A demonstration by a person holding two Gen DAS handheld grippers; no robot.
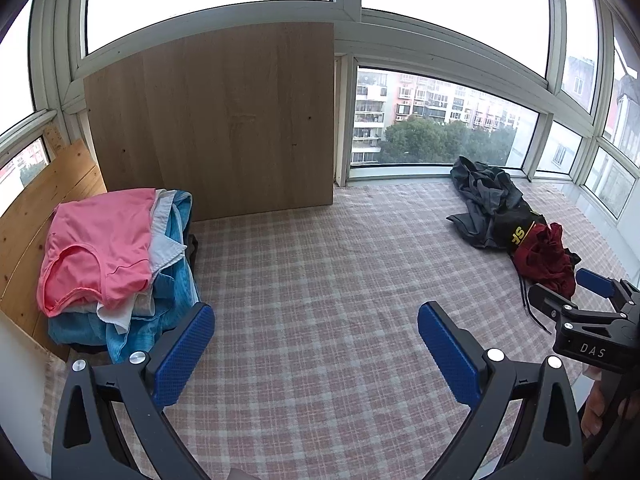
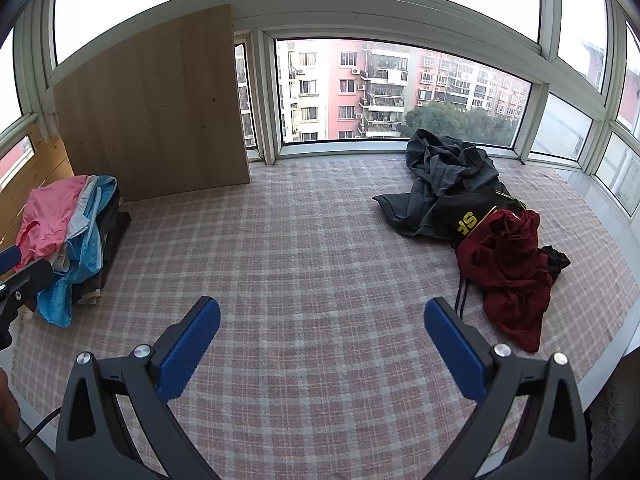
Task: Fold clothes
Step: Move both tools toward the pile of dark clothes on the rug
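Right wrist view puts the dark red garment [image 2: 508,272] ahead and to the right of the right tool [image 2: 322,344], crumpled against a black garment [image 2: 448,184] farther out; both lie on the plaid-covered bench [image 2: 312,240]. Folded clothes [image 1: 116,256] stack ahead-left of the left tool [image 1: 316,352]. Both tools have their fingers spread apart, empty.
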